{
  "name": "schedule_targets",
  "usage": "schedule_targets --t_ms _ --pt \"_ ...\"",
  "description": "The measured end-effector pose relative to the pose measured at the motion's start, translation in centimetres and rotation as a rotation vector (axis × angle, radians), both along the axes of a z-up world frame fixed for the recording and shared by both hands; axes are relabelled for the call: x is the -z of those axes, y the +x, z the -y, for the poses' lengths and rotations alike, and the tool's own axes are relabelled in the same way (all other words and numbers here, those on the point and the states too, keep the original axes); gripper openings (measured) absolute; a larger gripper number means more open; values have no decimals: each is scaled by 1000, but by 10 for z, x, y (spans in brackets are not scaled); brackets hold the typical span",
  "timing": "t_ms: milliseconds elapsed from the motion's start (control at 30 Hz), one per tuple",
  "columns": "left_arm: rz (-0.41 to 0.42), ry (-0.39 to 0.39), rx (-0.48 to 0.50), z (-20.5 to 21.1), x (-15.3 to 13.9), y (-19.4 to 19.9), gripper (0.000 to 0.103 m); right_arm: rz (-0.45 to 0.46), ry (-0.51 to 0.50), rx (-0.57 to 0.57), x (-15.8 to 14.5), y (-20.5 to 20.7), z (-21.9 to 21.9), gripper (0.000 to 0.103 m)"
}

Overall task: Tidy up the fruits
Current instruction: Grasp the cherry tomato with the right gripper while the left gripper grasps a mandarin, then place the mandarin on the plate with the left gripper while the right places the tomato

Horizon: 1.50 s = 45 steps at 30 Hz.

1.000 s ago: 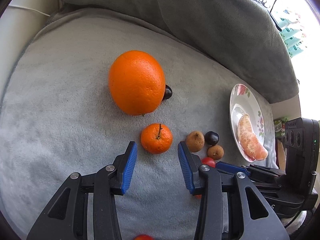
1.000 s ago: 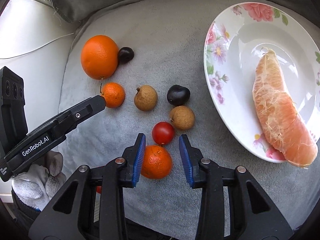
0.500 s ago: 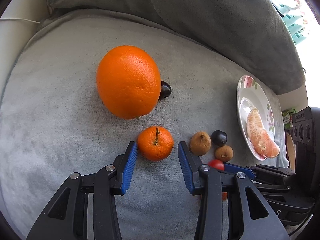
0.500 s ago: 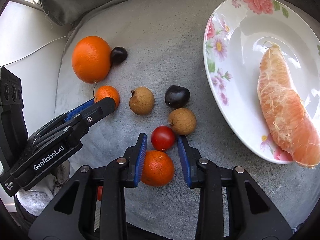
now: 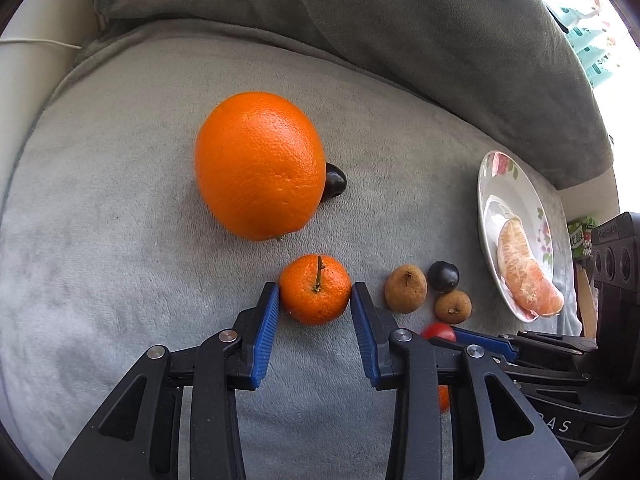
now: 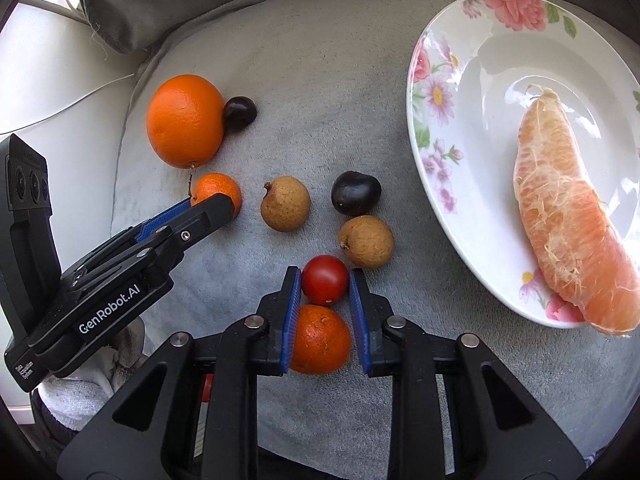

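A small mandarin with a stem [image 5: 315, 289] lies on the grey cushion between the fingers of my left gripper [image 5: 314, 298], which is open around it, pads close to its sides. My right gripper [image 6: 325, 292] is open around a cherry tomato [image 6: 324, 279] and a second mandarin [image 6: 320, 339]. A big orange [image 5: 260, 165] lies beyond, with a dark plum [image 5: 333, 186] behind it. Two brown longans [image 6: 285, 209] [image 6: 366, 241] and another dark plum [image 6: 356, 193] lie in between. A flowered plate [image 6: 436, 128] holds a peeled pomelo segment [image 6: 568, 216].
A grey back cushion [image 5: 360, 20] rises behind the seat cushion [image 5: 120, 200]. A white surface with a cable [image 6: 60, 80] lies off the cushion's left edge. The left gripper's body [image 6: 100, 288] reaches in from the left in the right wrist view.
Both grippers have moved forward. The left one now straddles the stemmed mandarin; the right one has slid over its mandarin, so its tips flank the cherry tomato.
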<state>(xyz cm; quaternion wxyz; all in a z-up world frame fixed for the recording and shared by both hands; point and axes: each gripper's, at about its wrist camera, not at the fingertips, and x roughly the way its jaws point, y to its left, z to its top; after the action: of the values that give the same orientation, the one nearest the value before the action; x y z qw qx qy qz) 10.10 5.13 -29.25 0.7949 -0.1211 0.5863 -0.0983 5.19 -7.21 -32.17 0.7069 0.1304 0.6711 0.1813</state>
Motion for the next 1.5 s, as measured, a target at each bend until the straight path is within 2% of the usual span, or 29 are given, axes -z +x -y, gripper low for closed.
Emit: schedule_targets --t_ms 467,733,1067,1500 --pt "20 -5 -18 -22 -22 -21 35 76 18 -29 -33 -9 5 25" --pt "45 -21 1 -17 -39 -21 35 139 21 -20 -57 -14 32 25" --pt "81 -41 76 22 -58 -5 35 227 -40 44 -83 -4 90 25" --pt "98 -57 166 71 -68 13 35 285 -129 138 -87 17 160 25"
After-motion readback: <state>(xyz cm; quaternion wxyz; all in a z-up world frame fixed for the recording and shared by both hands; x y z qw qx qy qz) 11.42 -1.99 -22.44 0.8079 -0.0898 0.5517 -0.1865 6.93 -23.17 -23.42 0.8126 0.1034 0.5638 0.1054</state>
